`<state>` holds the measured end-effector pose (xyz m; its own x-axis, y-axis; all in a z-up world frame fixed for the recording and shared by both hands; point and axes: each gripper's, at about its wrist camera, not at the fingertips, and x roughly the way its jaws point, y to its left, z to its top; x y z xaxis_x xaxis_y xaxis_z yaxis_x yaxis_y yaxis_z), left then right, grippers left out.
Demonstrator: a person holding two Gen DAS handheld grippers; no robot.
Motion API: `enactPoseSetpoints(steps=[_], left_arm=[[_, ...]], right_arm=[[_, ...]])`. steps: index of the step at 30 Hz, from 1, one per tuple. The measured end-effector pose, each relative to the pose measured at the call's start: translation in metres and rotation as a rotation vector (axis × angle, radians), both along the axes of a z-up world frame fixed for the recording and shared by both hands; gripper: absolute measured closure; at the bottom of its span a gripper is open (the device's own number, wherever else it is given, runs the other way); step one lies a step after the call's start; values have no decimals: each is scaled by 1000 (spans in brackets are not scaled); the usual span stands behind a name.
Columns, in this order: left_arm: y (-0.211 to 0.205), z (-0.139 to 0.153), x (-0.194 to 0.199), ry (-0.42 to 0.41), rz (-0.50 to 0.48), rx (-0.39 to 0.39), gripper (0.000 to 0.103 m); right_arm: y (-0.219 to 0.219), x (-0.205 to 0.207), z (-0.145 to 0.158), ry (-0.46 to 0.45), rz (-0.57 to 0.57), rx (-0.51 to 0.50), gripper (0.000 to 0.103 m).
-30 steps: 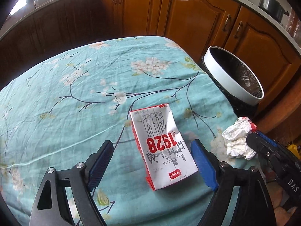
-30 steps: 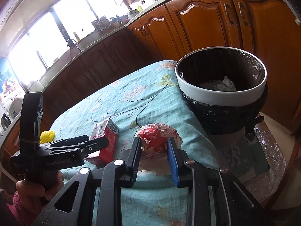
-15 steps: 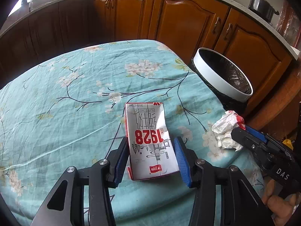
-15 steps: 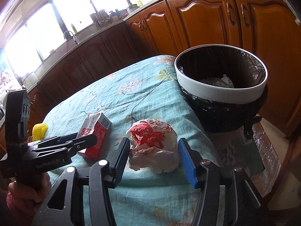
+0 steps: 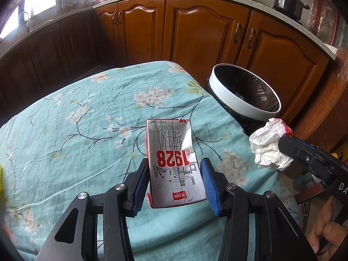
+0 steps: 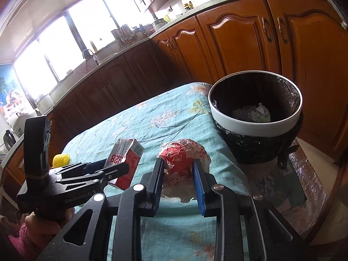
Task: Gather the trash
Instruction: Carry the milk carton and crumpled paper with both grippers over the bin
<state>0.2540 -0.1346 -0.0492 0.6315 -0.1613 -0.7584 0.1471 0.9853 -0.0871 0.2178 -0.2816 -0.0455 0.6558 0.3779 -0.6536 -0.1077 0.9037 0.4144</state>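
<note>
Task is partway: the left gripper (image 5: pixel 175 181) grasps the milk carton (image 5: pixel 174 165) and the right gripper (image 6: pixel 178 180), jaws just closed, clamps the crumpled wrapper (image 6: pixel 182 158), both lifted clear of the tablecloth (image 5: pixel 87 119); depositing in the bin (image 6: pixel 256 121) at 2 o'clock, already holding paper, remains.
</note>
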Motion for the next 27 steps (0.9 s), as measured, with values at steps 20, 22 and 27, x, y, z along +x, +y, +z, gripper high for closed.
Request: enactPoseSetpoints(steps=[20, 22, 27], left_arm=[[-62, 33, 42, -62, -137, 10, 57], [-69, 34, 51, -61, -152, 6, 57], [-84, 33, 81, -53, -185, -12, 57]], right_arm=[[-81, 28, 22, -51, -135, 35, 76], [-89, 35, 22, -51, -145, 40, 76], [-106, 52, 19, -43, -168, 49, 76]])
